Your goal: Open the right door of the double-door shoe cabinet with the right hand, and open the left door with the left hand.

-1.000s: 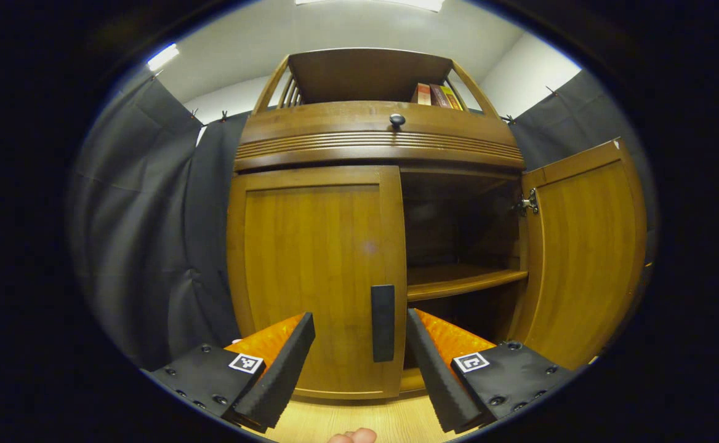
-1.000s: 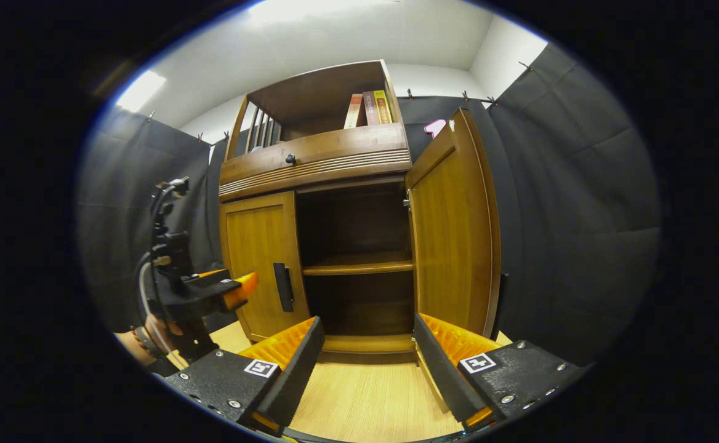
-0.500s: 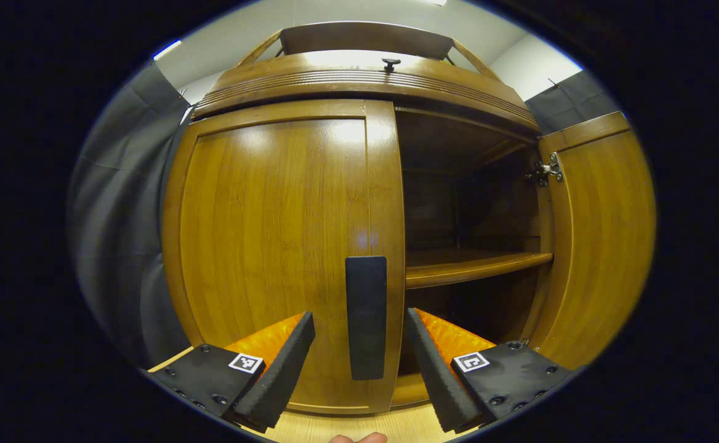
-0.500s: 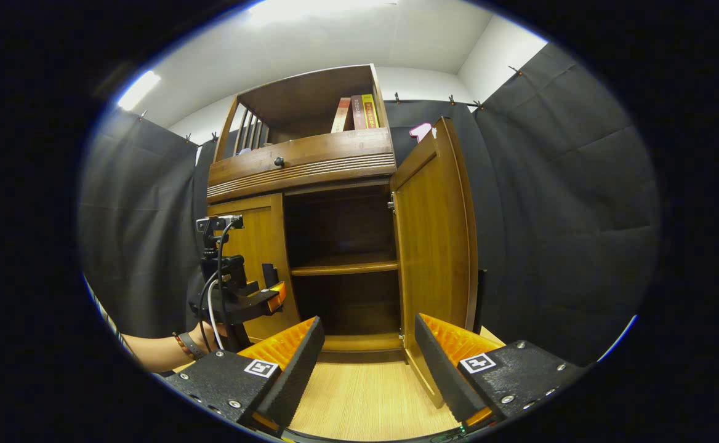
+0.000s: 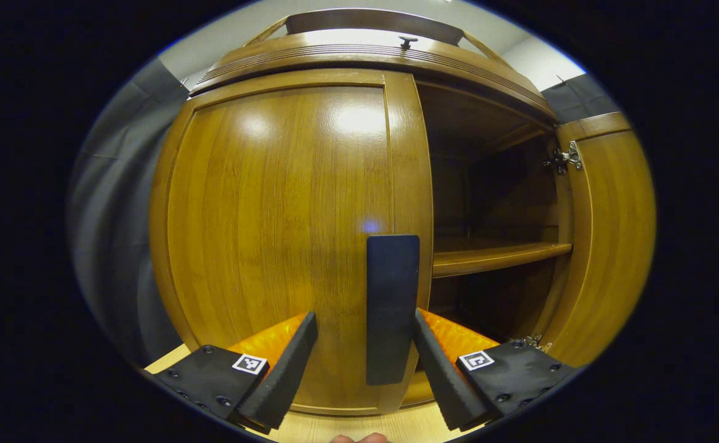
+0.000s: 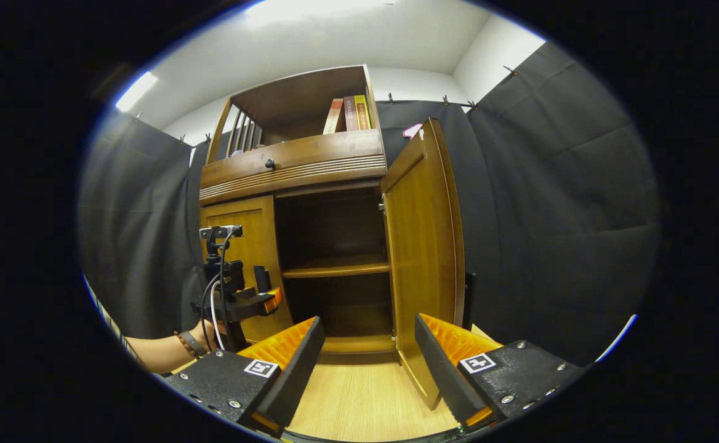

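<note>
Standing on a pale wooden floor [image 6: 365, 400] against dark cloth walls [image 6: 556, 203] under a white ceiling [image 6: 335, 37], the shoe cabinet [image 6: 298, 166] is the largest thing in the right gripper view. Its right door [image 6: 424, 246] is swung wide open, showing a dark interior with one shelf [image 6: 335, 267]; the left door [image 5: 285, 234] is closed. Above the doors sits a drawer with a small dark knob [image 6: 269, 163], and at 12 o'clock an open top compartment holds a few upright books [image 6: 346, 114].

In the left gripper view the left door's dark vertical handle [image 5: 391, 307] stands between the fingers of the left hand-held gripper [image 5: 364, 369], which is spread wide; the finger at 4 o'clock is just beside the handle, whether touching I cannot tell, and the other is apart from it.

At 6 o'clock in its own view, the right hand-held gripper [image 6: 367, 369] is wide open, holding nothing, over the floor near the open door's lower edge.
</note>
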`<state>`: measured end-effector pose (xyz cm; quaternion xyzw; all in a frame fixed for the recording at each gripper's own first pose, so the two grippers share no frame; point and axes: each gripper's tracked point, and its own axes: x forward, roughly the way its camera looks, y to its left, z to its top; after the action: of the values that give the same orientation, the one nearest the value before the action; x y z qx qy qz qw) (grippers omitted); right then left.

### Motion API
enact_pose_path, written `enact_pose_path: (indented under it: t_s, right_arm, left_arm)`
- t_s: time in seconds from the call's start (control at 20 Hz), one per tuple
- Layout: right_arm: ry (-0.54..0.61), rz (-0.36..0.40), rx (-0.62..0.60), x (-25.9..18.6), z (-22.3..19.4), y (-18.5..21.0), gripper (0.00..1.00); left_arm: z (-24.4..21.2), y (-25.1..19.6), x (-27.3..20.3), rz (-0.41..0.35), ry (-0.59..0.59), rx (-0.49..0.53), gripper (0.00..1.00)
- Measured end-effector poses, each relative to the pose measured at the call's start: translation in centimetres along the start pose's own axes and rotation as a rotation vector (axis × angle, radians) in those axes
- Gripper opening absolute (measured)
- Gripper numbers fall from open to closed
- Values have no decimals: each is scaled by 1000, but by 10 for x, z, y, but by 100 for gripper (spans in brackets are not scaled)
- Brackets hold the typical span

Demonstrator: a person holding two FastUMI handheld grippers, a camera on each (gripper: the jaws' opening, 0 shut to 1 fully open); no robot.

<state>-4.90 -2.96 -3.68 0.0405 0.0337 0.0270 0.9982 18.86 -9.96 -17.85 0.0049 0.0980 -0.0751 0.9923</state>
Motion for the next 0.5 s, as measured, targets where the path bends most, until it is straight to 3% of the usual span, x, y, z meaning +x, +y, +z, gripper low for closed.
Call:
enact_pose_path:
  t_s: [0.1, 0.15, 0.5]
  right_arm:
    - [5, 9, 1, -1, -1, 3, 92]
    - [6, 10, -1, -2, -1, 4, 100]
    - [18, -9, -8, -14, -5, 2, 100]
  left_arm:
    - [1, 1, 1, 3, -1, 1, 88]
    - [2, 0, 0, 4, 2, 2, 83]
    - [6, -20, -1, -35, -17, -42, 42]
